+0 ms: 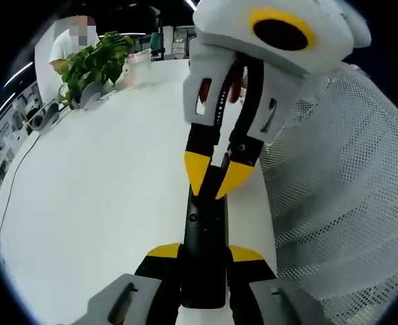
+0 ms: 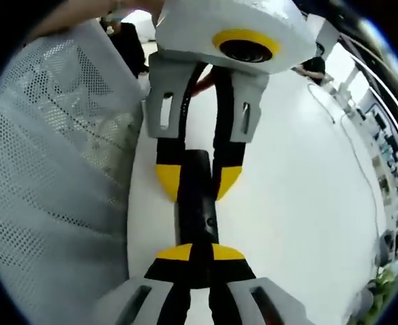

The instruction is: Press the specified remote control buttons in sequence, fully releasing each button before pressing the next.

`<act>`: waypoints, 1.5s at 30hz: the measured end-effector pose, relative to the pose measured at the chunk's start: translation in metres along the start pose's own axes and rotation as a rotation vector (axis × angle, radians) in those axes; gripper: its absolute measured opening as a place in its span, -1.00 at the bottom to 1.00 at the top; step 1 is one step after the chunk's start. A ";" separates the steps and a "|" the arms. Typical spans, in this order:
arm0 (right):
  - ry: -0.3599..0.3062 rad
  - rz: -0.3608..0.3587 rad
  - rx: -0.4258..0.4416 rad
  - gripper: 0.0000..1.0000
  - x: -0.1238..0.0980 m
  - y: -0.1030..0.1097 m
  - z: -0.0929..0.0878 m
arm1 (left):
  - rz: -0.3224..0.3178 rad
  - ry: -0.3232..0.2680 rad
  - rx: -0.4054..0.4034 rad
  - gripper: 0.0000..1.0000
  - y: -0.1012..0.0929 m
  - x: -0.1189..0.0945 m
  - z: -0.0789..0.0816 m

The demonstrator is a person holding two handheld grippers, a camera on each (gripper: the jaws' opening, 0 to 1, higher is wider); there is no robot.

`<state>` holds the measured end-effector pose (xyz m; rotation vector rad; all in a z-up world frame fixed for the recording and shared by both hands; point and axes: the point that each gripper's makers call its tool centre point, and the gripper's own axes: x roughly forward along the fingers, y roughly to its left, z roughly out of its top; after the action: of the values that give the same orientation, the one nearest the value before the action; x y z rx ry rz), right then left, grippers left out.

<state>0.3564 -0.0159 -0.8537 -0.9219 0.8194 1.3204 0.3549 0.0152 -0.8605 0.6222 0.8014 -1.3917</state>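
in the left gripper view the left tongs (image 1: 204, 256) clamped one end of a slim black remote control (image 1: 204, 244), its yellow-tipped black jaws snug against both long sides. the right tongs (image 1: 218, 177) came in from the top of that view, jaws drawn nearly together and pinching the remote's other end. in the right gripper view the same hold showed reversed: right tongs (image 2: 200, 254) closed on the remote control (image 2: 197, 203), left tongs (image 2: 199, 183) gripping beyond. the remote lay lengthwise over a smooth white worktop (image 1: 97, 203), matte and bar-shaped. a white perforated mesh panel (image 1: 348, 203) stood beside it. a leafy potted plant (image 1: 94, 64) sat at the worktop's far edge.
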 end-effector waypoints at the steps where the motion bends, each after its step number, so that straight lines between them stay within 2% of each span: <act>1: -0.004 0.003 0.013 -0.91 0.000 0.000 0.000 | 0.000 0.000 0.000 -0.50 0.000 0.000 0.000; 9: -0.003 -0.004 -0.003 -0.91 0.000 0.001 0.000 | -0.004 -0.004 -0.003 -0.50 0.000 0.000 0.000; 22: 0.000 0.012 0.022 -0.91 0.001 0.000 0.001 | -0.004 -0.004 -0.005 -0.50 0.001 0.000 0.001; 28: 0.057 0.021 0.058 -0.92 0.003 0.000 0.001 | -0.006 -0.001 -0.001 -0.50 0.001 0.000 0.001; 29: 0.071 0.024 0.030 -0.92 0.004 0.000 0.002 | -0.007 -0.004 -0.004 -0.50 0.001 0.000 0.001; 31: 0.083 0.020 0.028 -0.92 0.004 0.001 0.002 | -0.007 -0.005 -0.004 -0.50 0.001 0.000 0.001; 32: 0.090 0.016 -0.005 -0.92 0.004 0.001 0.001 | -0.007 -0.002 -0.001 -0.50 0.001 0.000 0.001; 34: 0.071 0.015 0.028 -0.92 0.003 0.000 0.000 | -0.007 0.000 0.001 -0.50 0.000 0.000 0.001; 36: 0.012 0.024 0.102 -0.92 0.002 0.000 0.001 | -0.005 0.000 -0.002 -0.50 0.000 0.000 0.001; 39: -0.043 0.016 0.120 -0.92 -0.001 -0.001 0.002 | -0.002 -0.004 -0.008 -0.50 0.000 0.000 0.001; 43: -0.025 -0.007 0.104 -0.91 0.001 0.001 0.005 | -0.001 -0.004 -0.007 -0.50 0.000 0.000 0.000; 45: 0.009 -0.012 0.042 -0.92 0.002 0.000 0.005 | -0.001 -0.004 -0.007 -0.50 0.000 0.000 0.000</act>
<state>0.3562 -0.0106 -0.8531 -0.8995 0.8445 1.2851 0.3554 0.0150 -0.8603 0.6130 0.8028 -1.3901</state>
